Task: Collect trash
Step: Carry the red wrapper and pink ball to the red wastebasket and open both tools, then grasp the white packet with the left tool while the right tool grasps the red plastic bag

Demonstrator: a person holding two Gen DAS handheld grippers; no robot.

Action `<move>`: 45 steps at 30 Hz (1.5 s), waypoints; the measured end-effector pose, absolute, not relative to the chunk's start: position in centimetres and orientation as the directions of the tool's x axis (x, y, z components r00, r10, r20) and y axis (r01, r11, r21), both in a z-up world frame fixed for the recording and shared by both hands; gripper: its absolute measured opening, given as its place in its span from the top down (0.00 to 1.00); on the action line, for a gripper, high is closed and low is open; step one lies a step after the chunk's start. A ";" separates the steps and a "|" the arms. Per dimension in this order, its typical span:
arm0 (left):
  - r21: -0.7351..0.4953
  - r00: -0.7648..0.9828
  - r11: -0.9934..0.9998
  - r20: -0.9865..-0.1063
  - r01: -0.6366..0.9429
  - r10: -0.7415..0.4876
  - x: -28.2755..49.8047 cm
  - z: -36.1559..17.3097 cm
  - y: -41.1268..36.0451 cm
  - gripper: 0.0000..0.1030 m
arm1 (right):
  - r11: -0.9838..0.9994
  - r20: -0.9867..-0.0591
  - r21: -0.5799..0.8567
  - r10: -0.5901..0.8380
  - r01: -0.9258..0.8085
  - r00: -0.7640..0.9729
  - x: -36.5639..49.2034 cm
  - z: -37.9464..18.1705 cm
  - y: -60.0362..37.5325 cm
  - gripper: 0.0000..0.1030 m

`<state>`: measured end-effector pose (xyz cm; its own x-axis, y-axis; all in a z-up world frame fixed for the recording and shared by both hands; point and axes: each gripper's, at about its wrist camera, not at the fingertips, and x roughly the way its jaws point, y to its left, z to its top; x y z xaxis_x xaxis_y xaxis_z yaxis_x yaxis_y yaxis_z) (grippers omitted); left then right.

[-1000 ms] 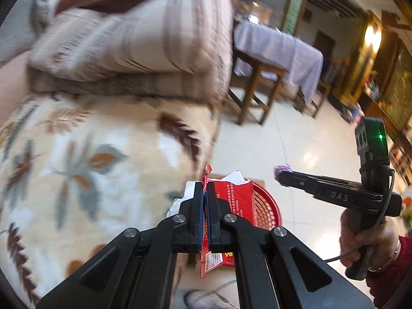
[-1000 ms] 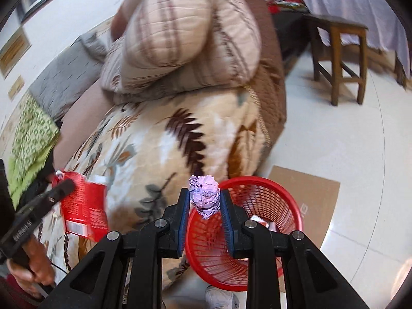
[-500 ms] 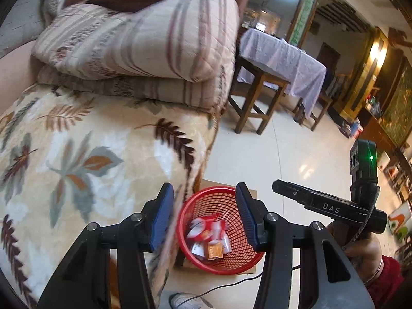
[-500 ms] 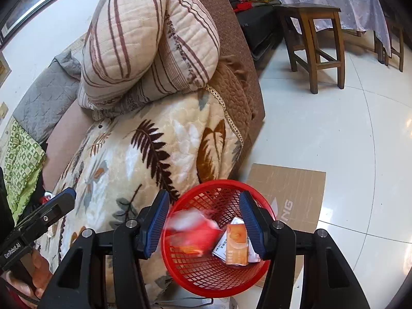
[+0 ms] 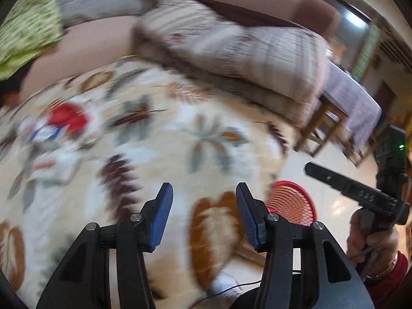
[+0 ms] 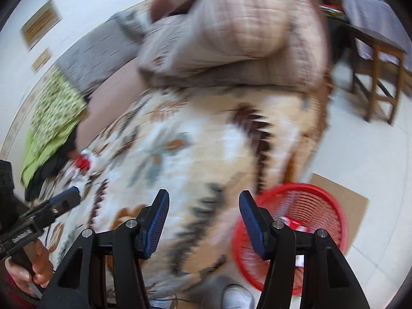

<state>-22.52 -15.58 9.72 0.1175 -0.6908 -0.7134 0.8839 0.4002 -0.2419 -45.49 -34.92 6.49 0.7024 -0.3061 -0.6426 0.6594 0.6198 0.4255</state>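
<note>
Two tongs, both spread wide w/ nothing between the pads: left gripper and right gripper hang over the leaf-print blanket; red basket sits on the floor by the sofa edge, on cardboard, w/ some wrappers in it, so part of the job looks done; left to get: red-and-white wrapper and pale scraps near it on the blanket's far left, blurred; room: blanket open between tongs and wrapper, striped cushion behind; floor past the basket free; wooden stool well apart.
</note>
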 end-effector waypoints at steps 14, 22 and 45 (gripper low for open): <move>-0.440 0.324 0.848 -0.789 0.295 -0.522 -3.0 3.7 -4.9 0.52 | 0.815 -0.645 0.435 -0.015 0.383 0.764 -24.0 8.8 -28.8 0.40; -0.475 0.346 0.847 -0.773 0.239 -0.532 0.2 2.3 -8.2 0.52 | 0.856 -0.698 0.364 -0.011 0.368 0.716 -12.8 5.9 -30.0 0.60; -0.256 0.486 0.926 -0.794 0.277 -0.365 1.0 3.2 -8.2 0.67 | 0.934 -0.655 0.338 0.145 0.116 0.742 -5.6 7.6 -28.4 0.62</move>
<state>1.00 -8.23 3.17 0.4858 -0.3648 -0.7944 0.2766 0.9262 -0.2562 -5.63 -28.42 7.57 0.7420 0.1446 -0.6547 0.1159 0.9341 0.3376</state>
